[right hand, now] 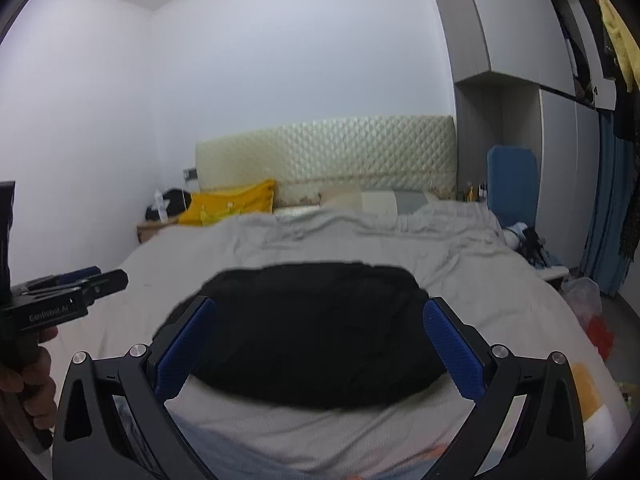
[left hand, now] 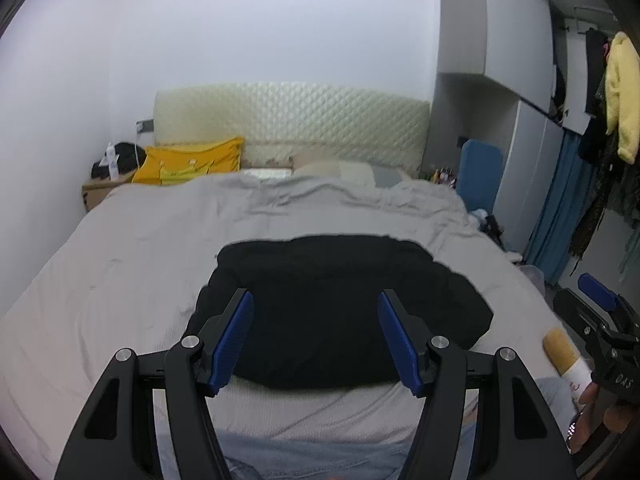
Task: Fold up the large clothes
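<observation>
garment [left hand: 340,308]: black, bunched on grey bed [left hand: 120,280], fold state unclear in blur | left hand-held gripper [left hand: 316,312]: jaws apart, empty | right hand-held gripper [right hand: 320,320]: jaws apart, empty, above garment

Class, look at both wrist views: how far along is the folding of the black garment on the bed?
Done: the black garment lies on the grey bedcover in a compact bundle; whether it is folded is unclear. In hand: nothing; the left gripper and right gripper are both open above its near edge. Left: grasping and folding.
</observation>
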### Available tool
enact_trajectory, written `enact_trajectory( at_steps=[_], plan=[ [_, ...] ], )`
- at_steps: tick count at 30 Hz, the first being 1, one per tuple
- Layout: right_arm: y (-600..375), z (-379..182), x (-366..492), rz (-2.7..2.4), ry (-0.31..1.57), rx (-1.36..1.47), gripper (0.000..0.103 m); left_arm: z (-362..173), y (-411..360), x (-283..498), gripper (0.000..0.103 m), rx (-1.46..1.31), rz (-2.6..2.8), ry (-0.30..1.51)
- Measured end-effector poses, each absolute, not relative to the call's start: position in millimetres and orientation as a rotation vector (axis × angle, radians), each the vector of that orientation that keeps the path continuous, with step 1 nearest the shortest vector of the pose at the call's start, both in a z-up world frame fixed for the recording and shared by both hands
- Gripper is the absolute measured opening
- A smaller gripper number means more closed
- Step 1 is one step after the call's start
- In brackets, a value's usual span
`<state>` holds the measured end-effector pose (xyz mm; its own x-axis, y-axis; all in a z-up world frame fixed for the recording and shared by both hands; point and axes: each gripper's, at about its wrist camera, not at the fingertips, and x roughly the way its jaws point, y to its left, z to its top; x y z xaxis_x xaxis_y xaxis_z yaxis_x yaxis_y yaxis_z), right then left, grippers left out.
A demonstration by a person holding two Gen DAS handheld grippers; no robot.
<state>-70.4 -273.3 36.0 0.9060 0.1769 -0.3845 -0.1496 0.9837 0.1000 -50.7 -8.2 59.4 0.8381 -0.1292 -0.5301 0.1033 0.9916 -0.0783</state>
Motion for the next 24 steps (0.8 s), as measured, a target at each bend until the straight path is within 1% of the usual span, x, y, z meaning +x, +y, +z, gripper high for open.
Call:
enact_trajectory(
  at_steps=[9,13,24],
  plan=[
    [-265,2,-69,0.162,0.480,0.076,0.103,24,-5,-40,0.065,-0.052,-0.092,0.656],
    [-265,-10,-68,0.155,0.506,0.080,0.103,16,-7,-36,0.065,-0.047,-0.089,0.681],
    [-272,-8,-66,0.137,0.505,0.081,0.103,12,-11,-31,0.065,-0.056,-0.079,0.702]
  ],
)
